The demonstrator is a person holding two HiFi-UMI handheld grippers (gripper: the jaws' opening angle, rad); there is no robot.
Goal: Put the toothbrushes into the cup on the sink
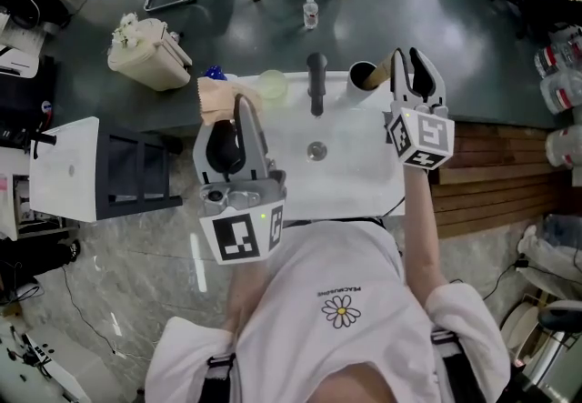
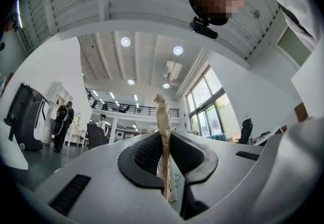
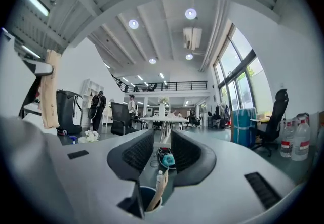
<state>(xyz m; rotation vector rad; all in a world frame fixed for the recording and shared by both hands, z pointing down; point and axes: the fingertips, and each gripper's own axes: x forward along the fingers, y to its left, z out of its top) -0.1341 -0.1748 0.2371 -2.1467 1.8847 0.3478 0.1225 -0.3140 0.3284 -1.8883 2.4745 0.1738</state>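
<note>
White sink [image 1: 356, 176], centre of the head view, with black faucet [image 1: 316, 83] at its upper edge and round drain [image 1: 316, 151] below the faucet. Cup [image 1: 361, 74], dark inside, stands on the sink's upper right corner just right of the faucet; one tan toothbrush [image 1: 384, 74] leans in it, head end up and tilted right. The right gripper view shows the same cup [image 3: 144, 199] and brush [image 3: 157, 191] low in frame, beneath the jaws. Right gripper [image 1: 407, 60] hangs just beside the cup, at its right; its jaws [image 3: 162, 147] stand a narrow gap apart with nothing between the pads. Left gripper [image 1: 238, 115] is held over the sink's left edge, well apart from the cup; its jaws [image 2: 164, 139] are clamped on a second toothbrush [image 2: 163, 132], pale tan, standing upright past the pads, and this item [image 1: 218, 101] shows as a tan patch at the jaw tips in the head view. A pale green round object [image 1: 271, 83] sits on the sink's upper left, left of the faucet. Floor items: small clear bottle [image 1: 311, 12] at upper centre, beige bin [image 1: 150, 54] at upper left, dark rack [image 1: 136, 178] left of the sink.
</note>
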